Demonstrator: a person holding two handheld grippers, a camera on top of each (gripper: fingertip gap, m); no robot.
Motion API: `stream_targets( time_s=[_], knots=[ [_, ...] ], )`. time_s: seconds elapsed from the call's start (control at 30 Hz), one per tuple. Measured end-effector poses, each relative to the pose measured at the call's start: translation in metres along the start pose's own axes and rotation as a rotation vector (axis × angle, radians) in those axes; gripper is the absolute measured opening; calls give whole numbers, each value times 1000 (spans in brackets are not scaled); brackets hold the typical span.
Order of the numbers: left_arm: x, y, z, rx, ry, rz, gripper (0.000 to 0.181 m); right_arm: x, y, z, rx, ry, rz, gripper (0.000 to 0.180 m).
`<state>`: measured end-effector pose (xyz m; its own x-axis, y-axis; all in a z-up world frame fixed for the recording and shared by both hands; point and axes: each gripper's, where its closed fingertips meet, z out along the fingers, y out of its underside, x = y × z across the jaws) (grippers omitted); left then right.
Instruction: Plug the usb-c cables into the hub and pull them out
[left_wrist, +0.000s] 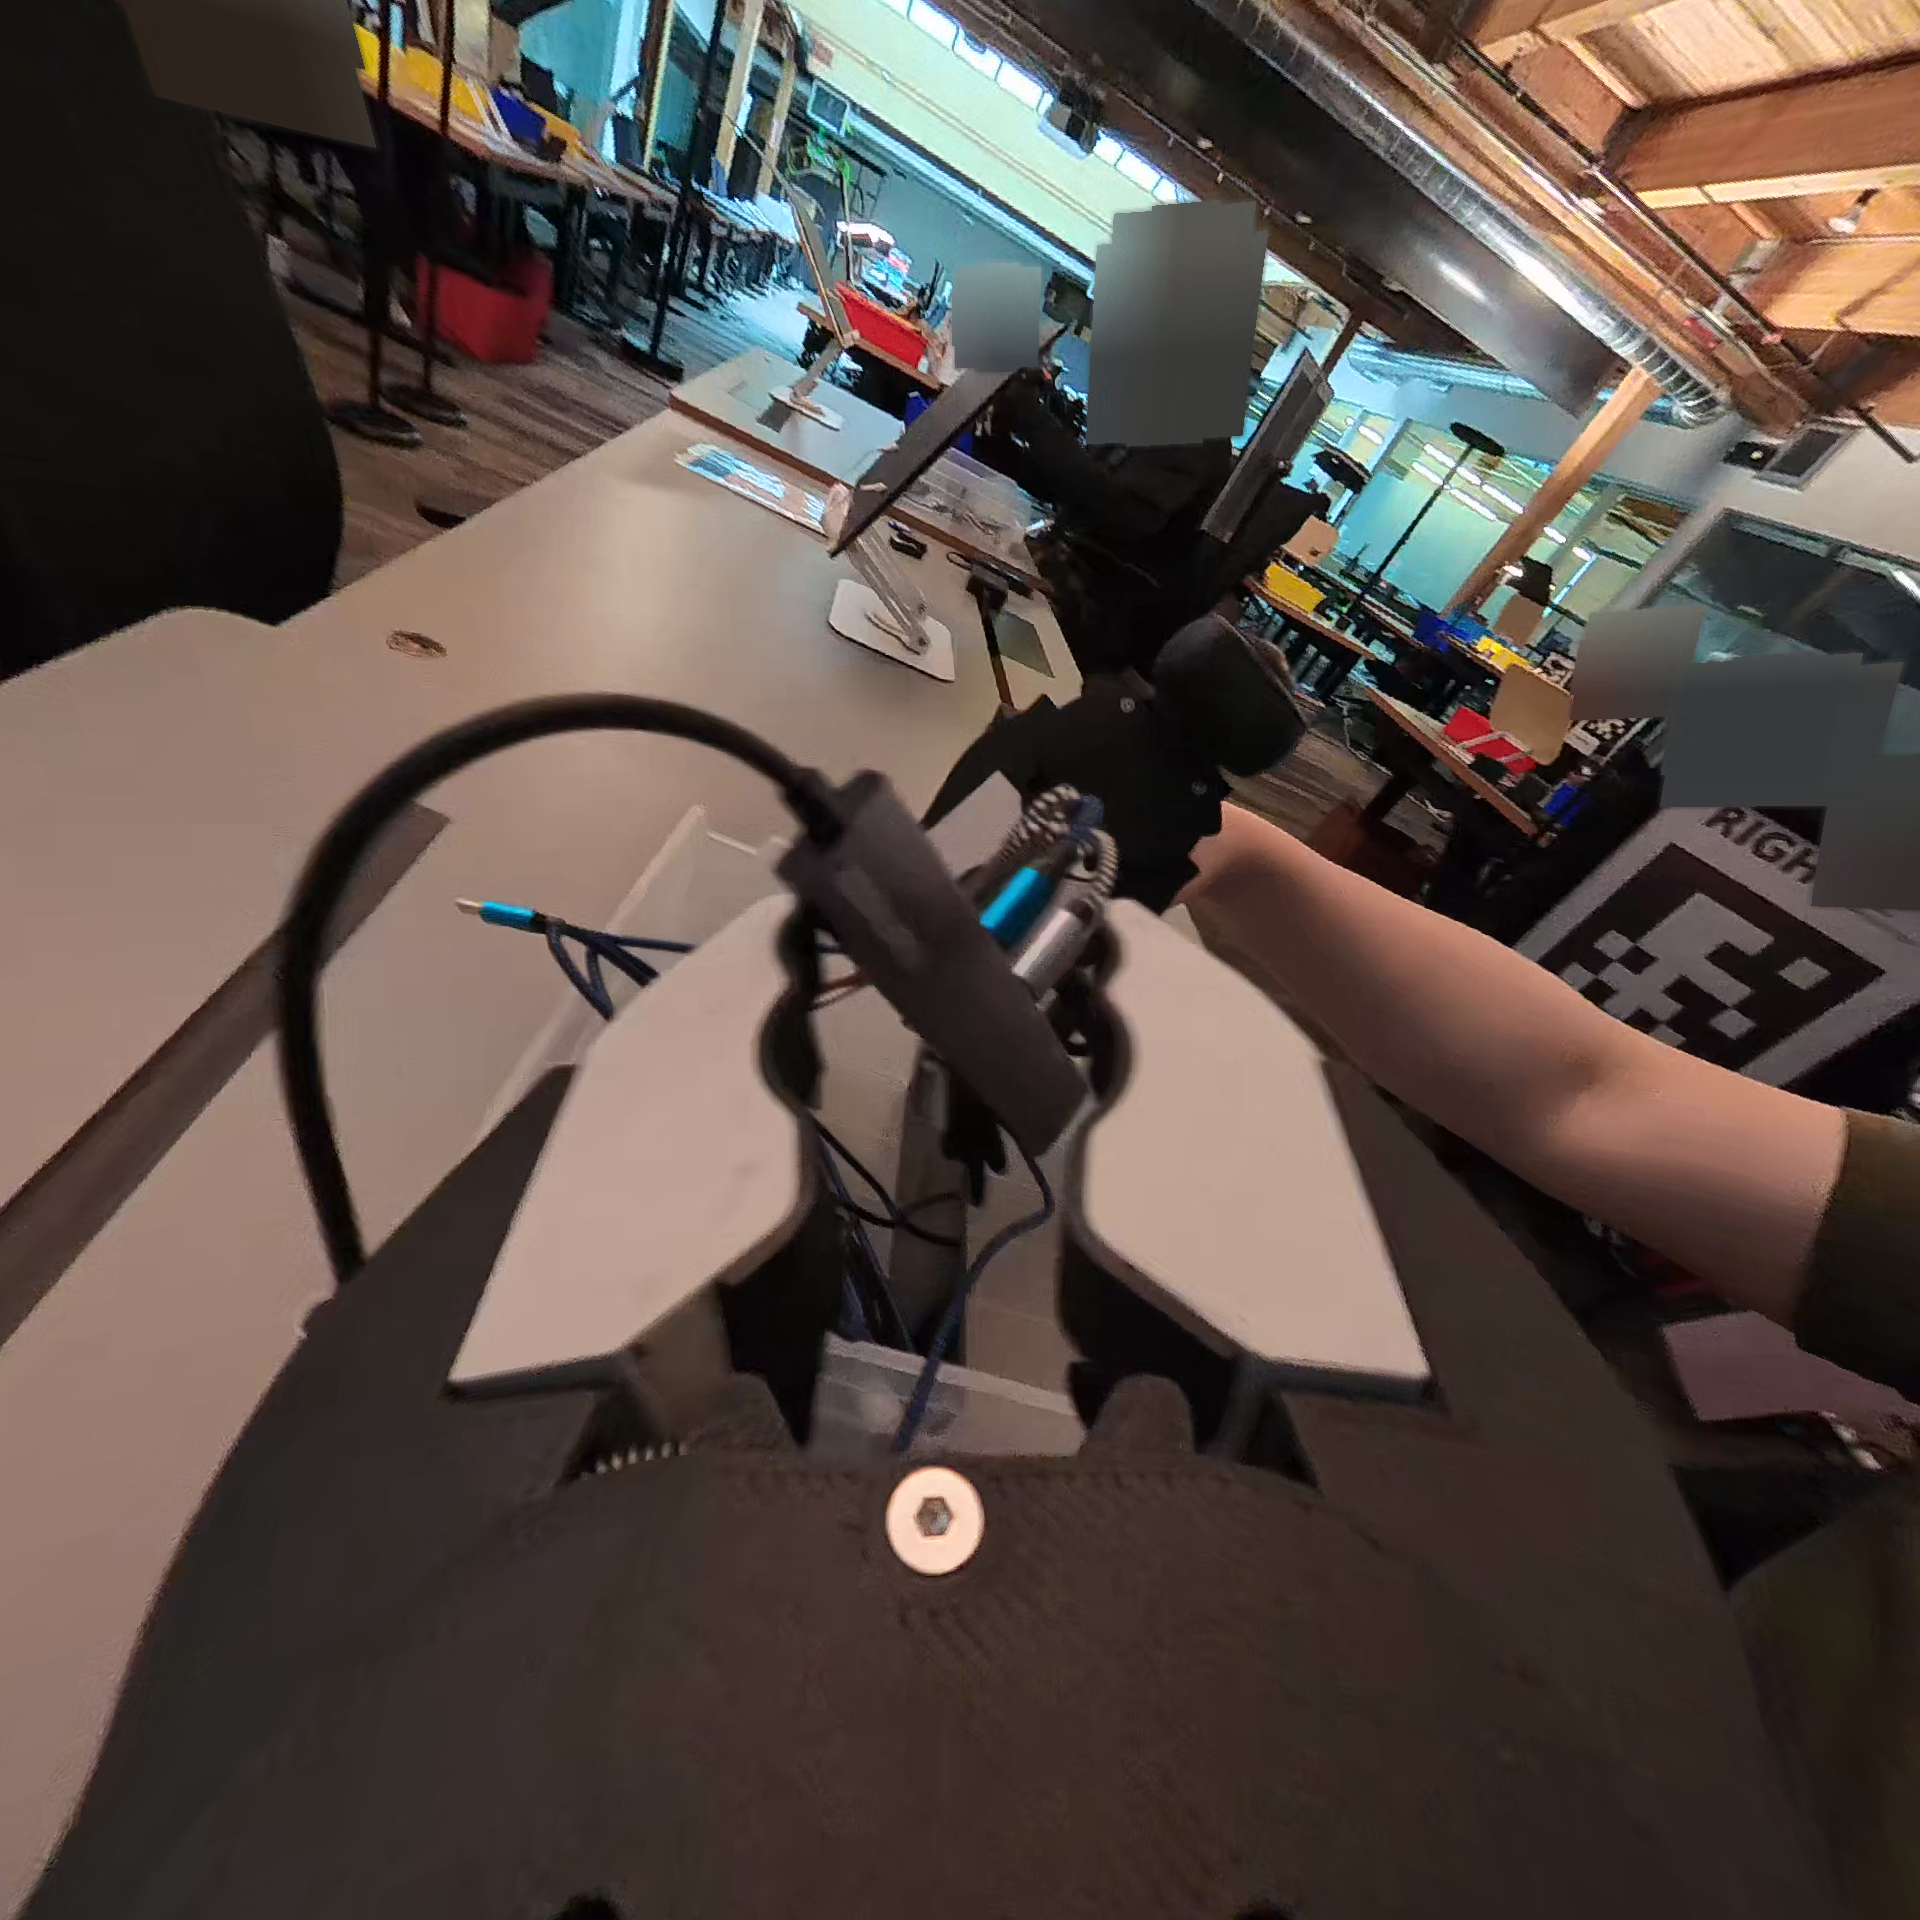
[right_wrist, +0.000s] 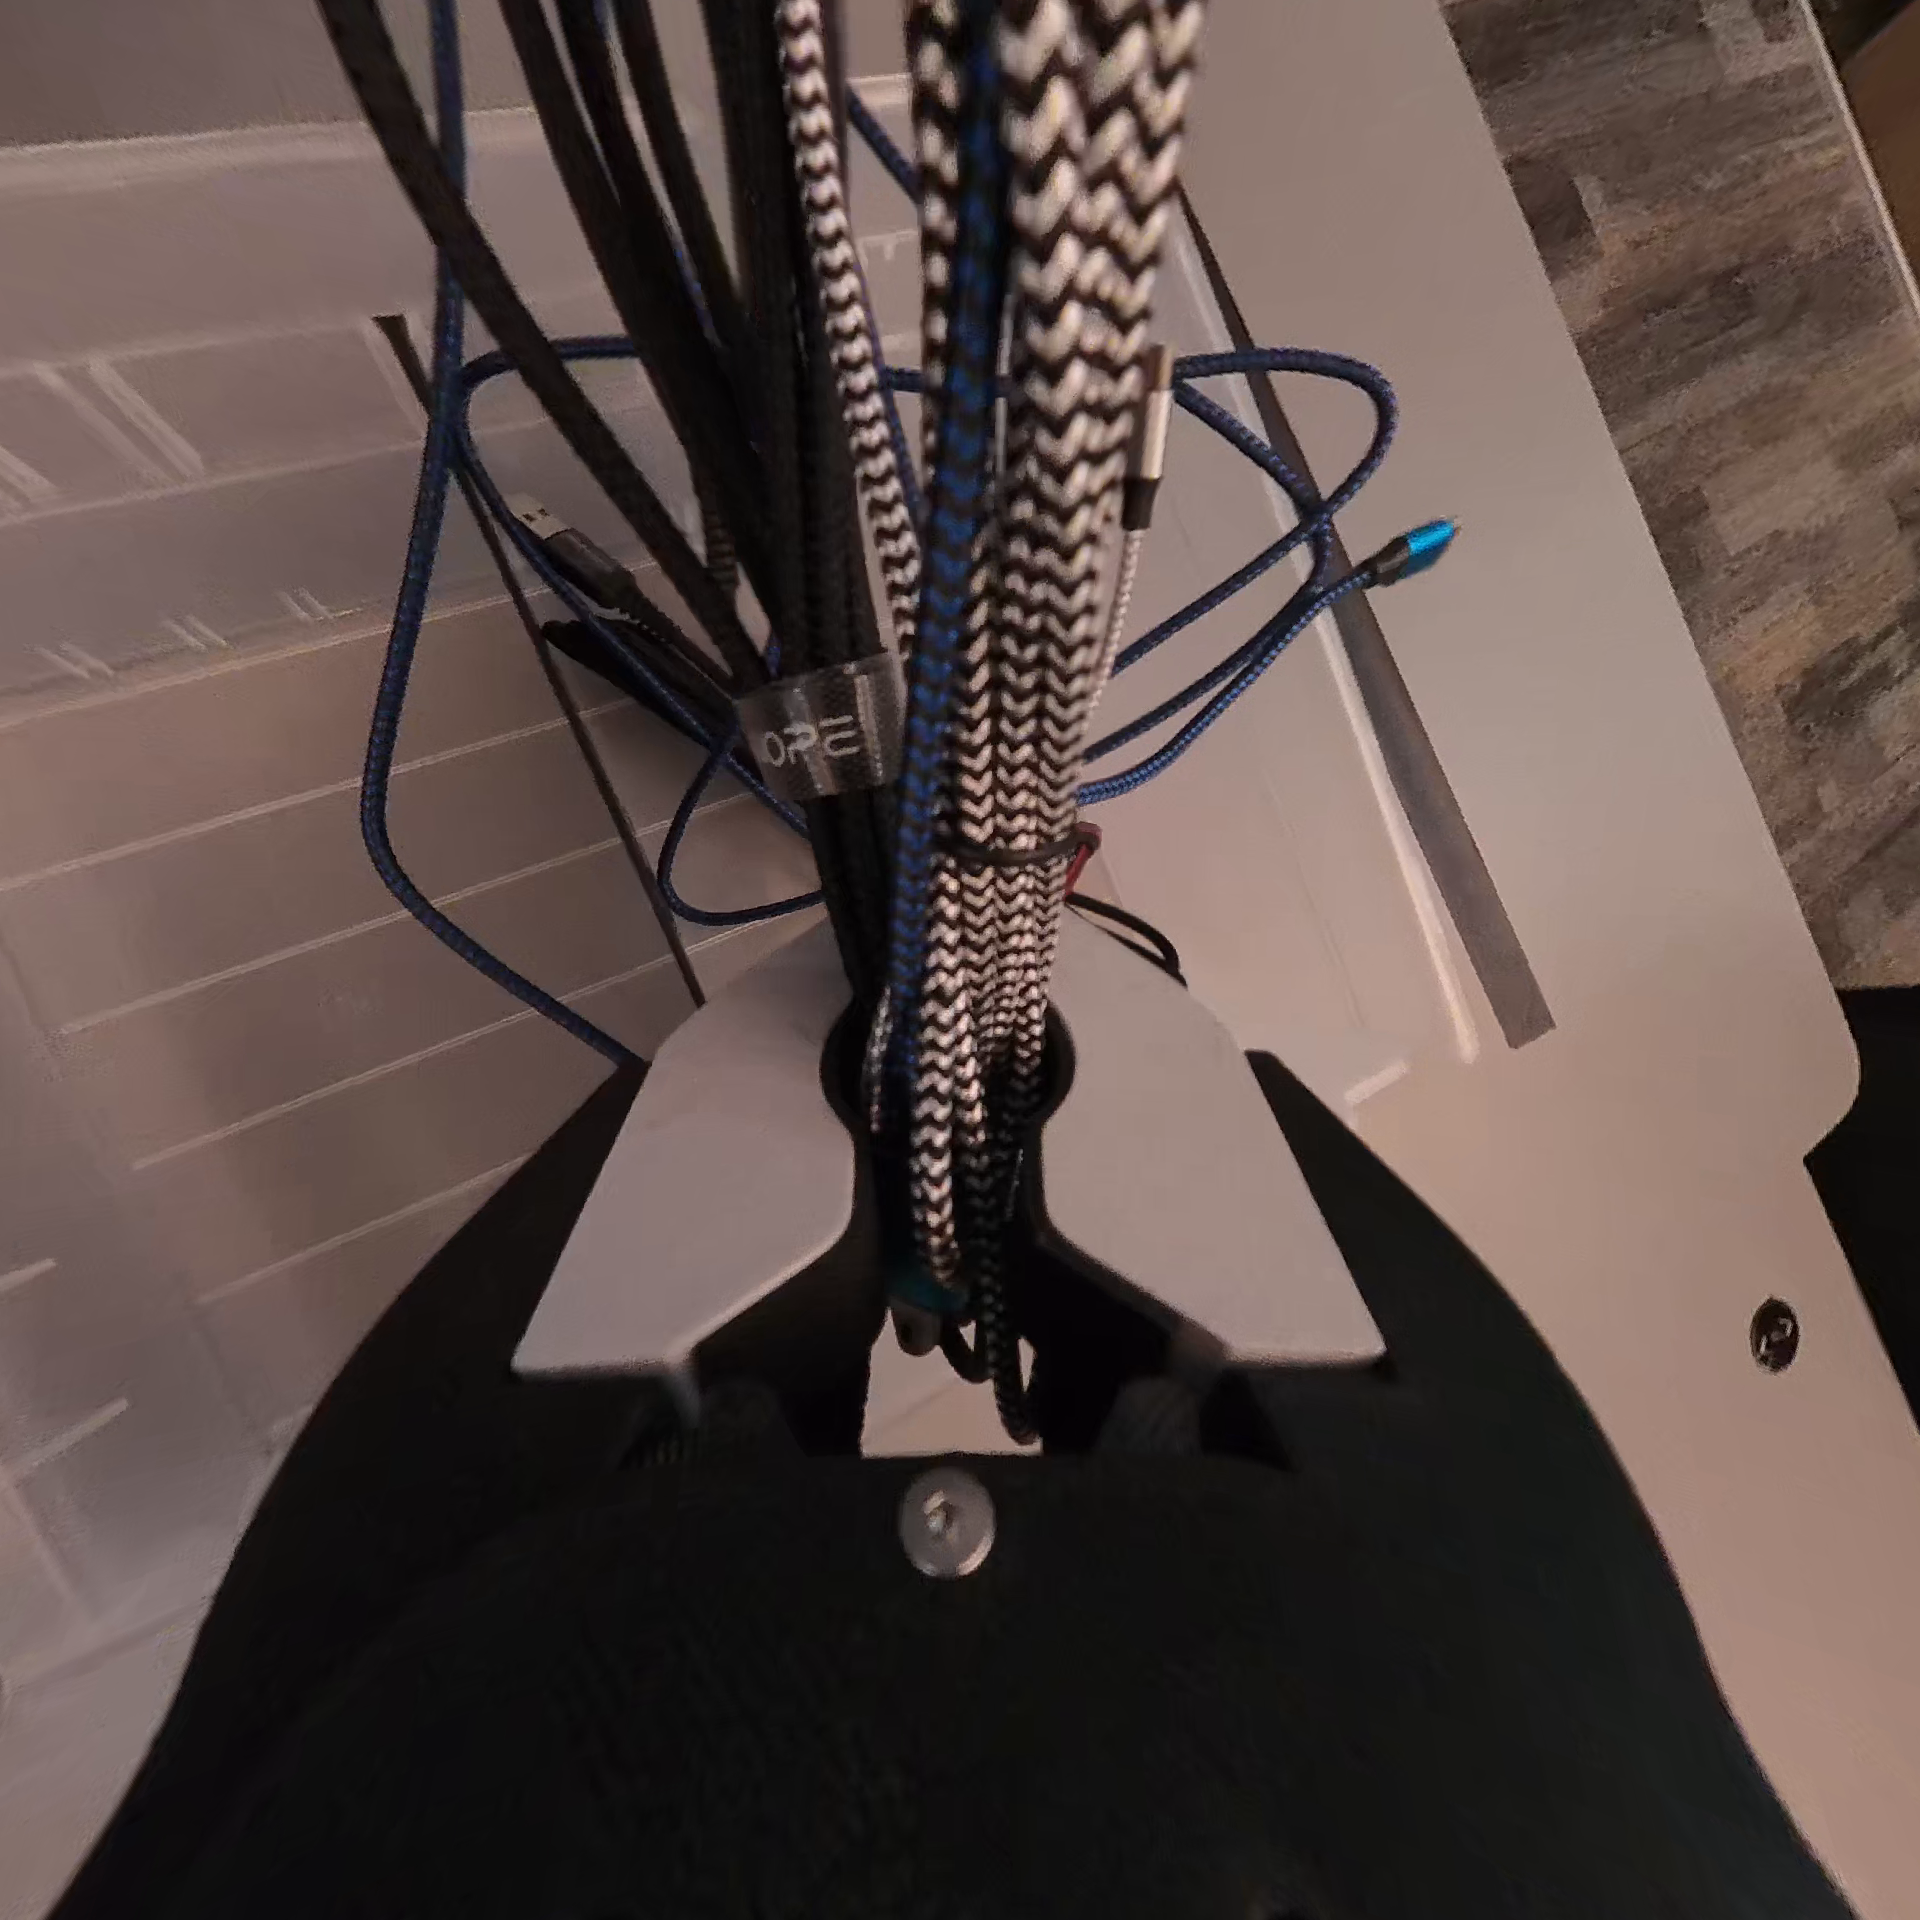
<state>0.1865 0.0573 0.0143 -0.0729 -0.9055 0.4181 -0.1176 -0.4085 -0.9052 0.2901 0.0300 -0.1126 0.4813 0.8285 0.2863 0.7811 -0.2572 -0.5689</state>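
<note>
In the left wrist view my left gripper (left_wrist: 951, 1003) is shut on a dark grey hub (left_wrist: 914, 935), held tilted above the table. The hub's own black cable (left_wrist: 312, 935) loops off to the left. A blue plug (left_wrist: 1013, 899) and a silver plug (left_wrist: 1049, 940) sit at the hub's right side. My right gripper shows just beyond it (left_wrist: 1132, 800), on a person's bare forearm (left_wrist: 1455, 997). In the right wrist view my right gripper (right_wrist: 951, 1049) is shut on a bundle of braided cables (right_wrist: 1008, 727), black-and-white and blue-and-black, that hang away from it.
A clear plastic bin (right_wrist: 208, 727) lies under the cables on the light table (left_wrist: 520, 582). A loose blue-tipped cable (left_wrist: 504, 914) lies by the bin and also shows in the right wrist view (right_wrist: 1418, 545). Monitor stands (left_wrist: 894, 613) and seated people are farther along the table. Some 15 centimeters of space lies between my two pairs of fingers.
</note>
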Motion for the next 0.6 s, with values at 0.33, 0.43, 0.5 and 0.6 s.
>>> stream_targets(
  time_s=[0.33, 0.43, 0.5, 0.6],
  knots=[
    [11, -20, 3, -90, -159, 297, 13, 24, 4, 13, -124, -144, 155, 37],
    [-3, -4, 4, -180, -224, 336, 11, 26, 9, 17, -118, -143, 193, 47],
    [-11, 11, 5, -232, -235, 322, 11, 25, 12, 13, -66, -133, 199, 51],
    [-23, 29, 8, -267, -245, 276, 11, 17, 14, 0, -5, -164, 231, 52]
  ],
)
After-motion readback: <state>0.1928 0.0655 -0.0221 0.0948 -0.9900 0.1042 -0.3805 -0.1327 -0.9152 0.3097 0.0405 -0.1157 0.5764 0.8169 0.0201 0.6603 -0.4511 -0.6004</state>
